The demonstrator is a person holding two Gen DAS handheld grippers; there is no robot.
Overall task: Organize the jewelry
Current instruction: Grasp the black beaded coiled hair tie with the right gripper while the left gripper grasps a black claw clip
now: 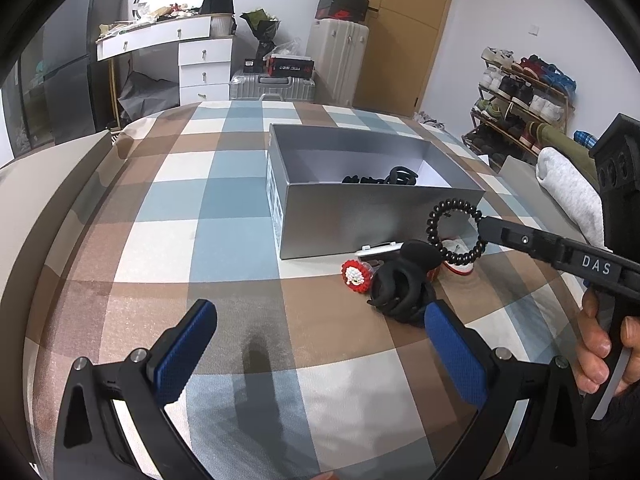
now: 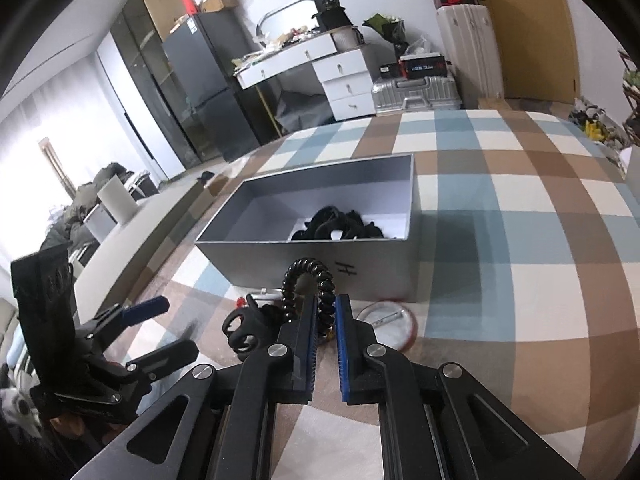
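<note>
My right gripper (image 2: 326, 306) is shut on a black spiral hair tie (image 2: 308, 280) and holds it above the bed just in front of the grey box (image 2: 320, 260). The tie (image 1: 456, 232) and the right gripper (image 1: 486, 226) also show in the left wrist view. The box (image 1: 380, 216) holds several black hair ties (image 1: 380, 178). A pile of black hair bands (image 1: 400, 292), a red and white beaded charm (image 1: 356, 276) and a round red-rimmed badge (image 2: 390, 326) lie on the checked bedspread (image 1: 240, 216). My left gripper (image 1: 316, 328) is open and empty, low over the bed, left of the pile.
A white towel (image 1: 568, 188) lies at the bed's right side. Beyond the bed stand suitcases (image 1: 272, 86), a white drawer desk (image 1: 200, 64) and a shoe rack (image 1: 520, 96). A fridge (image 2: 208, 80) stands far left in the right wrist view.
</note>
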